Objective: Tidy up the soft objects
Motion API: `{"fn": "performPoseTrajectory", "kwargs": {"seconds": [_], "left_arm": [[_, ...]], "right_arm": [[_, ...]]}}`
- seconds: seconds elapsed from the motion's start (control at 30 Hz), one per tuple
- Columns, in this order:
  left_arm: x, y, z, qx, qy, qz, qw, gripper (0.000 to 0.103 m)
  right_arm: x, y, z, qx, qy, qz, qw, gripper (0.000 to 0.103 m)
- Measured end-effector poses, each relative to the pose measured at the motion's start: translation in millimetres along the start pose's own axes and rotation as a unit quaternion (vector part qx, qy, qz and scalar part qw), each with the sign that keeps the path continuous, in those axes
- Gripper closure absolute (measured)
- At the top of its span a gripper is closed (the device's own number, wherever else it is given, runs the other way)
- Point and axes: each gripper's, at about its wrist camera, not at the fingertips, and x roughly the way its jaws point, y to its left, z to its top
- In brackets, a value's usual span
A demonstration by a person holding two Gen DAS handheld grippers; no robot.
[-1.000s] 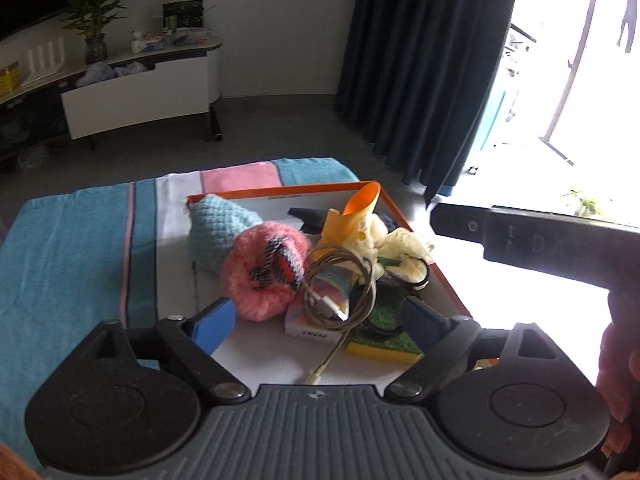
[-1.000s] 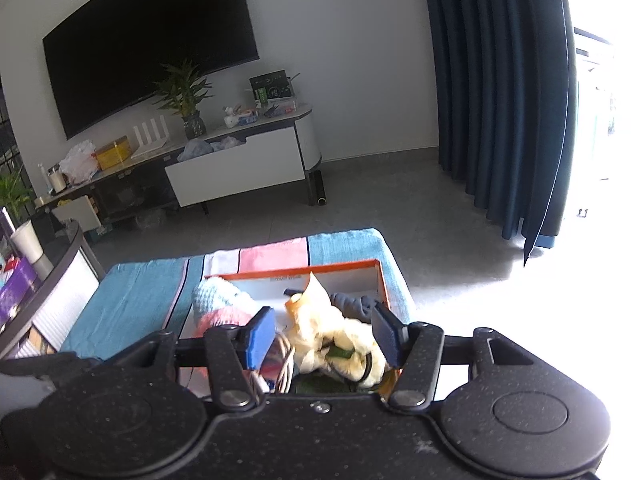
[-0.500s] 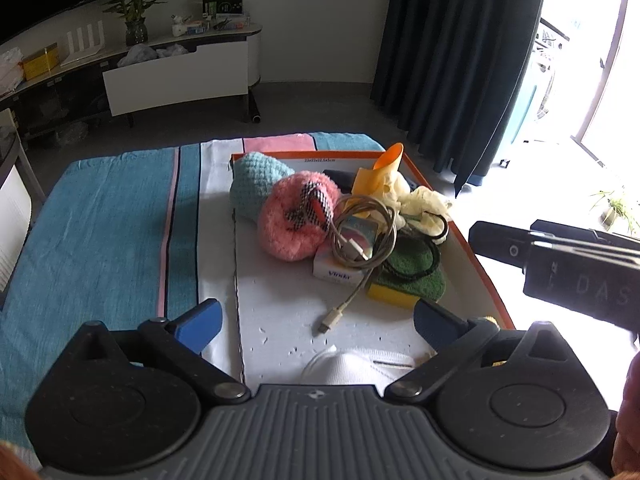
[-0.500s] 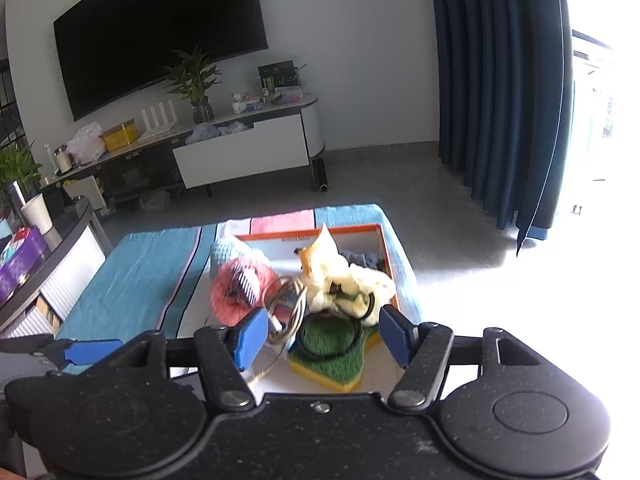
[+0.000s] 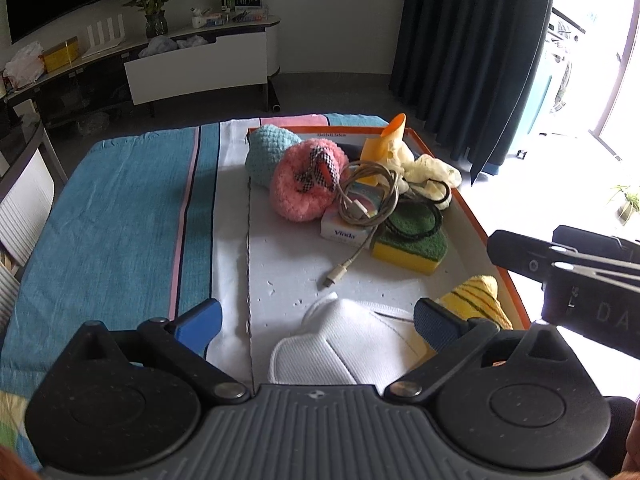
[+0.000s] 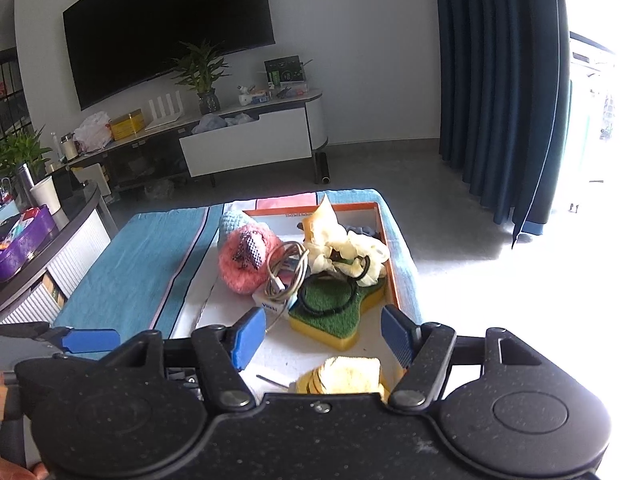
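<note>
Clutter fills the far half of the orange-rimmed white tray (image 5: 476, 224): a teal knitted pouch (image 5: 266, 152), a fluffy pink knitted ball (image 5: 304, 188), a coiled beige charging cable (image 5: 368, 200) over a small tissue pack (image 5: 344, 232), and a yellow sponge with a green scouring top (image 5: 416, 240) carrying black hair bands. Nearer us lie a white fabric slipper (image 5: 340, 340) and a yellow striped cloth (image 5: 480, 292).

We hold both tools empty. Our left gripper (image 5: 316, 320) stands spread wide above the slipper, its jaws having just opened with nothing pinched between them; our right gripper (image 6: 320, 332) has likewise just been opening and grips nothing, framing the sponge beyond it.

We judge this the approach to a first pick. The next move calls for choosing one soft item, probably the slipper, and lowering the pads around it.

Cream fabric (image 6: 348, 252) behind the cable is tangled, perhaps gloves; the slipper's near end is cut off by the tool body.
</note>
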Motion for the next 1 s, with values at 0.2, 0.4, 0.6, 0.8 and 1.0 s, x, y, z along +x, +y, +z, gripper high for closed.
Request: {"fn": "performPoseTrajectory", "kwargs": {"seconds": [0.2,0.4,0.6,0.8,1.0], "left_arm": [[-4,-7,-14,-0.001,0.001,0.005,1.0,0.0],[-4,-8,-27,-0.012,0.009,0.01,0.9998,0.0],[-8,-10,-32,-0.015,0.012,0.015,0.9997,0.0],[-10,-13,-33,-0.013,0.008,0.014,0.9998,0.0],[-9,-14,-34,-0.015,0.011,0.011,0.9998,0.0]], "right_arm": [[-8,-5,-15,0.0,0.006,-0.001,1.0,0.025],[-16,-7,-29,0.0,0.009,-0.004,1.0,0.025],[-20,-8,-35,0.0,0.01,-0.001,1.0,0.025],[-24,-7,-37,0.0,0.006,0.001,1.0,0.024],[-25,-8,-39,0.002,0.007,0.002,1.0,0.024]]}}
